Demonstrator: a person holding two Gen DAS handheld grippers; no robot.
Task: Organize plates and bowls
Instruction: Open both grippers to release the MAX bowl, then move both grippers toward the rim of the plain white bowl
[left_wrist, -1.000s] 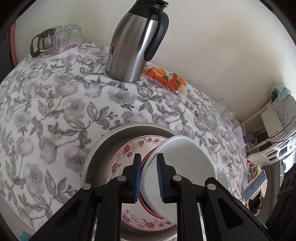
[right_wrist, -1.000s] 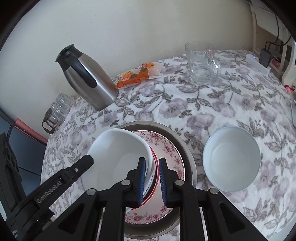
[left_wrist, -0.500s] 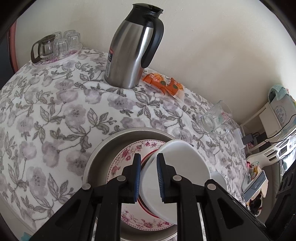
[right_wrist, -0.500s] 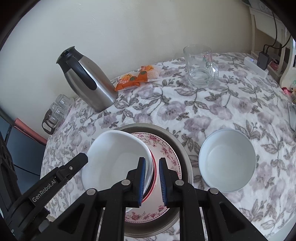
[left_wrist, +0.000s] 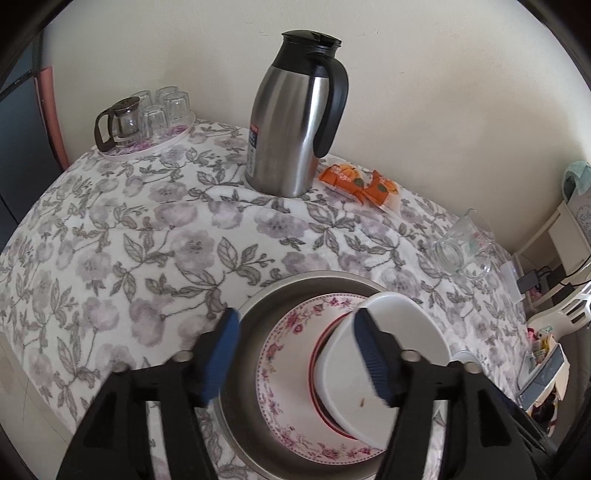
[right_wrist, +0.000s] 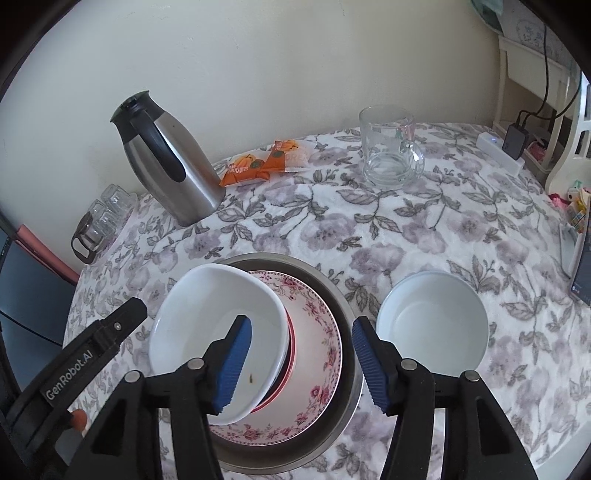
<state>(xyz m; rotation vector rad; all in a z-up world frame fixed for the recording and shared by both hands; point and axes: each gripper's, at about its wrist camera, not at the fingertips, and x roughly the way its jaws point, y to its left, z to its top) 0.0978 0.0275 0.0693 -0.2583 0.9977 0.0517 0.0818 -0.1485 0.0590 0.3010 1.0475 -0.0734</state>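
A white bowl (left_wrist: 391, 343) (right_wrist: 207, 317) lies tilted on a red-rimmed dish (left_wrist: 314, 354) (right_wrist: 290, 332). Under that sits a floral plate (left_wrist: 284, 354) (right_wrist: 321, 332) inside a round metal pan (left_wrist: 258, 306) (right_wrist: 332, 288). My left gripper (left_wrist: 295, 358) is opening; its jaws straddle the bowl's near rim and the pads stand off it. My right gripper (right_wrist: 303, 362) is opening too, one finger inside the bowl and the other out over the pan's rim, not pressing. A second white bowl (right_wrist: 432, 325) stands upright on the cloth, to the right of the pan.
On the floral tablecloth (left_wrist: 147, 258) stand a steel thermos jug (left_wrist: 291, 129) (right_wrist: 170, 166), orange snack packets (left_wrist: 358, 181) (right_wrist: 258, 166), a glass mug (left_wrist: 461, 251) (right_wrist: 388, 147) and a tray of small glasses (left_wrist: 147, 122) (right_wrist: 99, 221). A power strip (right_wrist: 498, 147) lies at the far right edge.
Both grippers were shut on opposite rims of the white bowl; now both have opened and the bowl rests tilted on the stack. The left view has tipped up a little.
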